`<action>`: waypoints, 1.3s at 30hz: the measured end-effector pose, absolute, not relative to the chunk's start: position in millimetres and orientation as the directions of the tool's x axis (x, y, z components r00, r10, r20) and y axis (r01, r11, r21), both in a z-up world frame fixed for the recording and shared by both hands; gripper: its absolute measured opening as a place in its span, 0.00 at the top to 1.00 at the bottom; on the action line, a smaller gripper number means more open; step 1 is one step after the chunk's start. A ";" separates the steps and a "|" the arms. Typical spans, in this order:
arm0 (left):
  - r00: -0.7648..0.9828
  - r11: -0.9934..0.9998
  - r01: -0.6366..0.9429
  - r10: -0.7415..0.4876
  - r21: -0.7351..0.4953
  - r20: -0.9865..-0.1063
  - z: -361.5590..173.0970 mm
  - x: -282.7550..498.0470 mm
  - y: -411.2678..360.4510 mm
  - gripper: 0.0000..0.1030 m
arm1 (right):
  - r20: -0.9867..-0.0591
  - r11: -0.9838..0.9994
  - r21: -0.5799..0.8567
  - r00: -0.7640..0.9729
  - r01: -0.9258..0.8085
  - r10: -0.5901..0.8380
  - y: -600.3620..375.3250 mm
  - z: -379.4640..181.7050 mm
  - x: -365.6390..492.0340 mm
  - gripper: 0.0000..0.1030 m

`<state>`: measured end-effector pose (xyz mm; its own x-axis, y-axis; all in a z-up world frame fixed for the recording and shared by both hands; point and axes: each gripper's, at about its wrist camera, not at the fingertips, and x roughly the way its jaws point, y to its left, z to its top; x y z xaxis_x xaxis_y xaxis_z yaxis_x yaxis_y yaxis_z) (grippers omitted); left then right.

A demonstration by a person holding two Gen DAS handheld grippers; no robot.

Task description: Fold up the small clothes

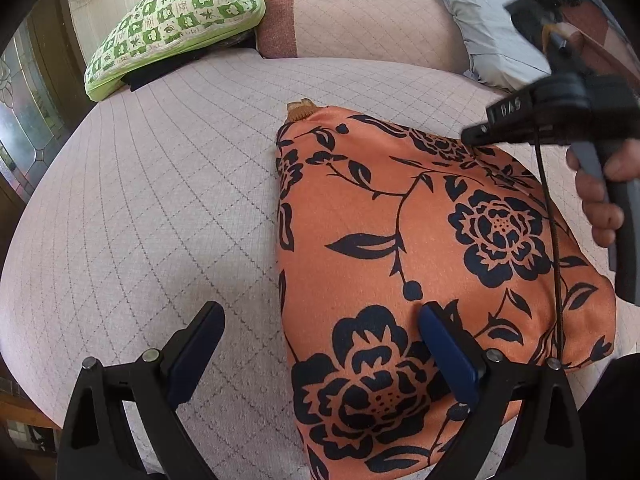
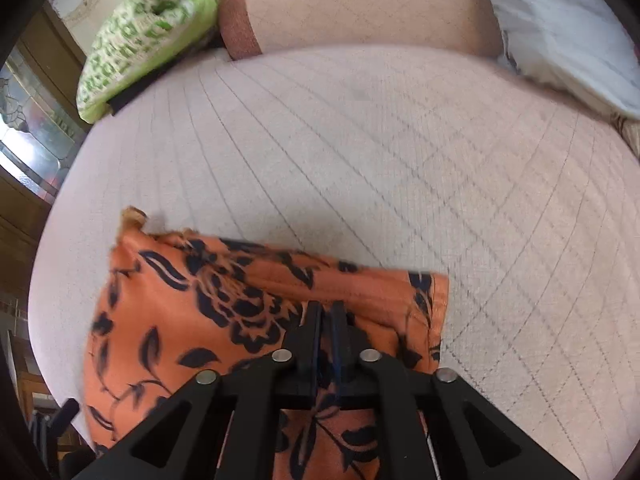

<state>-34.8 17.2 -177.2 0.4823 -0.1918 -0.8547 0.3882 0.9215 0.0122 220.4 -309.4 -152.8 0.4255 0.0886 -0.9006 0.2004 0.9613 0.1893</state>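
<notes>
An orange garment with a dark floral print lies folded on the pale quilted bed. My left gripper is open and empty, low over the garment's near left edge, with one blue-padded finger above the cloth and the other above the bed. My right gripper shows at the upper right of the left wrist view, its tip at the garment's far right edge. In the right wrist view my right gripper is shut on a raised fold of the garment.
A green and white patterned cushion lies at the far left of the bed. A pink bolster and a grey-blue pillow lie along the back. A glass door stands at the left.
</notes>
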 end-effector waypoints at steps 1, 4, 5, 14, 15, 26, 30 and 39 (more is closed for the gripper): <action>0.480 0.922 0.388 -0.194 0.009 -0.856 -177.5 -34.3 17.3 0.05 | -0.893 0.962 0.213 0.434 0.169 0.121 -303.6 -147.4 222.8 0.92; 0.476 0.922 0.388 -0.200 0.001 -0.857 -178.3 -32.6 18.4 0.05 | -0.879 0.957 0.276 0.425 0.085 0.215 -281.5 -141.1 232.7 0.92; 0.475 0.921 0.388 -0.201 -0.001 -0.857 -178.5 -32.1 18.6 0.05 | -0.879 0.957 0.283 0.416 0.058 0.235 -273.1 -141.9 236.4 0.92; 0.477 0.922 0.387 -0.206 -0.006 -0.854 -178.7 -32.0 23.1 0.05 | -0.911 0.961 0.266 0.345 0.076 0.225 -248.1 -166.8 268.1 0.92; 0.484 0.923 0.384 -0.201 0.001 -0.852 -177.2 -34.2 24.1 0.05 | -0.903 0.959 0.273 0.366 0.082 0.226 -254.3 -157.9 257.9 0.92; 0.673 0.962 0.256 -0.109 0.093 -0.732 -96.9 -69.4 43.9 0.05 | -0.747 0.980 0.191 0.656 0.055 0.108 -268.1 -58.3 66.9 0.89; 0.696 0.965 0.244 -0.105 0.096 -0.710 -65.7 -78.6 44.8 0.05 | -0.723 0.975 0.197 0.687 0.099 0.076 -261.8 -55.4 6.3 0.88; 0.787 0.962 0.224 -0.083 0.158 -0.612 -13.4 -111.9 35.5 0.04 | -0.650 0.977 0.169 0.760 0.128 0.013 -241.5 -47.2 -44.1 0.87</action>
<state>-111.9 35.5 -13.4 0.7866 -0.0827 -0.6119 0.2244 0.9615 0.1585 -44.1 -241.5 -47.2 0.7599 0.0133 -0.6499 0.1277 0.9773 0.1693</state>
